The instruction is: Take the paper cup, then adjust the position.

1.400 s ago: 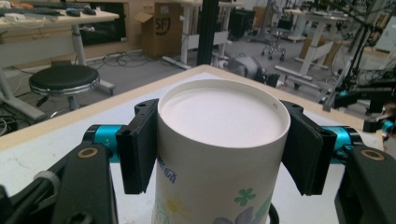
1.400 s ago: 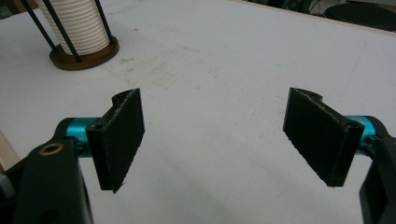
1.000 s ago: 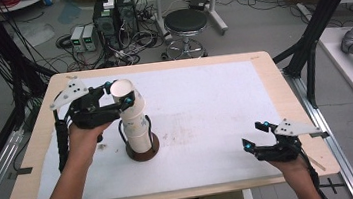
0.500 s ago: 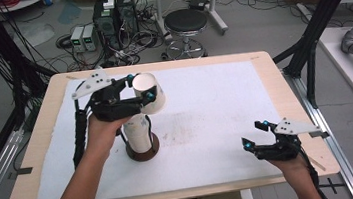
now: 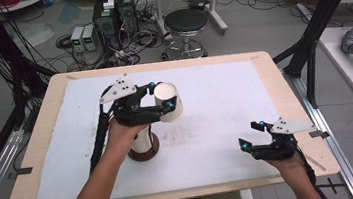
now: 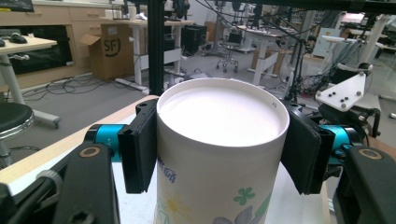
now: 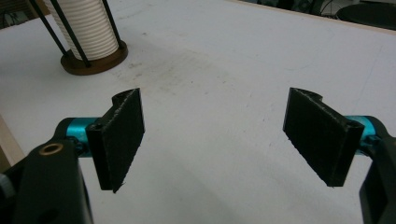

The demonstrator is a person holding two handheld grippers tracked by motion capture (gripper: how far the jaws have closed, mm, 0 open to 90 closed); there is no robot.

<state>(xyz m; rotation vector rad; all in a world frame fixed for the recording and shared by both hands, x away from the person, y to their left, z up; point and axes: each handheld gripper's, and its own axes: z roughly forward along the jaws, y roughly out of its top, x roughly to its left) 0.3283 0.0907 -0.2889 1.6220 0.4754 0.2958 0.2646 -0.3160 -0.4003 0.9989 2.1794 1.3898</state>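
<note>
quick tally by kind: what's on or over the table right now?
Loose paper cup, clamped in the left gripper: 1
Cup stack in holder: 1
Grippers, including the right gripper, jaws apart: 2
Total: 4

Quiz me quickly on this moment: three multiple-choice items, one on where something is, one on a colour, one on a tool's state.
1. Where is the white paper cup with flower print?
A. between the left tool's pads
B. lying on the white mat
C. in the right tool

2. What colour is the round base of the cup holder?
A. blue
B. brown
C. yellow

3. How do the right tool's jaws stand?
A. shut on a cup
B. shut on nothing
C. open

Key: 1 A, the left tool clamps its sides; 2 B, dark wood colour under the stack; 2 C, wide gap with bare mat between.
</note>
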